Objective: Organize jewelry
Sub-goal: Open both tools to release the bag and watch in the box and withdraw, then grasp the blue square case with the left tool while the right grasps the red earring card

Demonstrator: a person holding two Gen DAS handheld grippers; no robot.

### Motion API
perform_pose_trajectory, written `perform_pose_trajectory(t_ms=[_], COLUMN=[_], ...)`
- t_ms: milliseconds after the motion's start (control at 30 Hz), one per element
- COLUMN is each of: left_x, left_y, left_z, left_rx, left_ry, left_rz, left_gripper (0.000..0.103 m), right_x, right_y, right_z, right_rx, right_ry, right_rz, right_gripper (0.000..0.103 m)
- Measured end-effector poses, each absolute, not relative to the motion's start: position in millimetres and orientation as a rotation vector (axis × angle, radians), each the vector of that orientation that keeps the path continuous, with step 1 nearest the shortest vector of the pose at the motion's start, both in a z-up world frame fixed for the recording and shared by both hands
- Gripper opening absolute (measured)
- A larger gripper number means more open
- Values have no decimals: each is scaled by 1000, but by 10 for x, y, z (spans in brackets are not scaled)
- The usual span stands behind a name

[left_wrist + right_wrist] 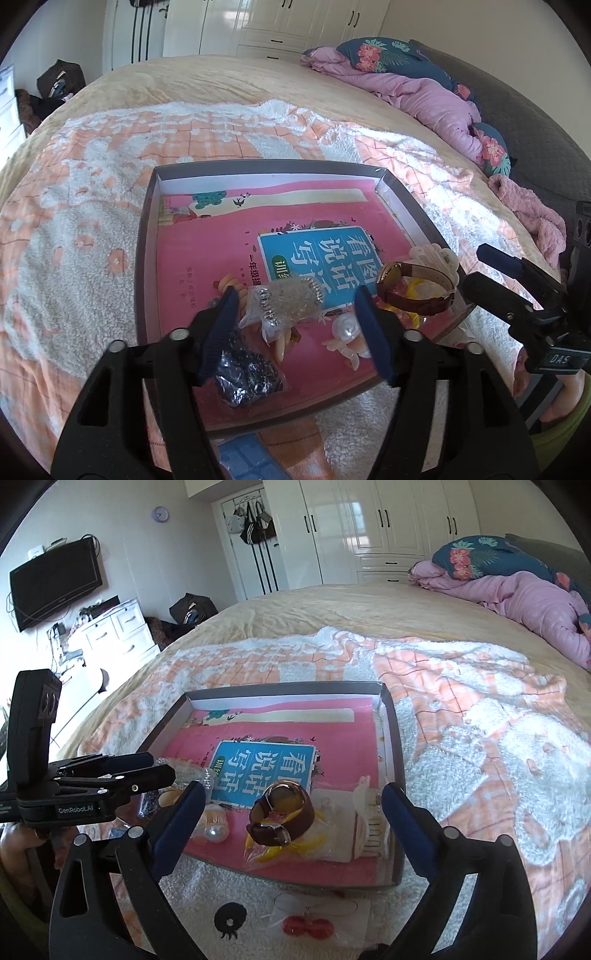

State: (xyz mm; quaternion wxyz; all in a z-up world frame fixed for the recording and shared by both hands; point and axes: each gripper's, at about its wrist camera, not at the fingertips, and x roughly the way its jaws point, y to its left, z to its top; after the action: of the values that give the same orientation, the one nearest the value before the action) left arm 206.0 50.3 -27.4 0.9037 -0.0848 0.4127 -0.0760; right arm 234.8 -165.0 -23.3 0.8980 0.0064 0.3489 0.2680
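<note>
We hold our left hand-held gripper (295,295) with its blue fingers wide apart and nothing clamped between them, hovering over the near part of a shallow grey box (146,236) that lies on a bed (258,85) spread with an orange-and-white fleece blanket (74,206). A pink book (207,243) covers the floor of the box. Between the left fingers lies a clear bag with a beaded bracelet (291,299); just below the left finger sits a bag of dark beads (247,376), and close to the inner side of the right finger rests a large pearl piece (345,328). Beyond the right finger stands a brown-strapped watch (413,291), curled on its side over a yellow item in clear wrap. Our right hand-held gripper (293,794) is also spread open and empty, and the watch (282,812) lies between its fingers, a little nearer the left one. By its right finger a white comb-like hair clip (369,823) rests against the box wall. Nearer to us than the box, under the right hand-held gripper, a black ring-shaped ornament (229,919) and a bag with red cherry-shaped pieces (308,926) lie on the blanket. The two hand-held grippers stand side by side, apart from each other.
</note>
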Motion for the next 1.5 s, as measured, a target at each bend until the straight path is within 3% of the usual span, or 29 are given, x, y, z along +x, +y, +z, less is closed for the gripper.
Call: perform_pose_trajectory(t_ms=[333,400,767,1400,1467,1500], left_x=[1869,1793,1349,1166,1174,1177], left_y=[519,531,653,655,595,568], left_z=[-100,-41,-98,-700,-734,-736], left_rx=[-165,-165,-213,-263,-236,-217], left_ry=[815,794,811,956,955,954], left_rz=[-142,-127,-16,20,28,34], left_gripper=[92,93,93,93,85,67], right_x=[2162,2096,1807,1858,1872,1878], right_y=[-1724,-1745,-1805,-1837,-1830,-1833], right_z=[-134,-90,-276,-859,-886,-897], right_rx=[24,22,-31,-31,-33,-34], right_ry=[703,692,743,872,867,866], right_rz=[571,576,556,471,458,454], right_gripper=[97,97,98,98,98,98])
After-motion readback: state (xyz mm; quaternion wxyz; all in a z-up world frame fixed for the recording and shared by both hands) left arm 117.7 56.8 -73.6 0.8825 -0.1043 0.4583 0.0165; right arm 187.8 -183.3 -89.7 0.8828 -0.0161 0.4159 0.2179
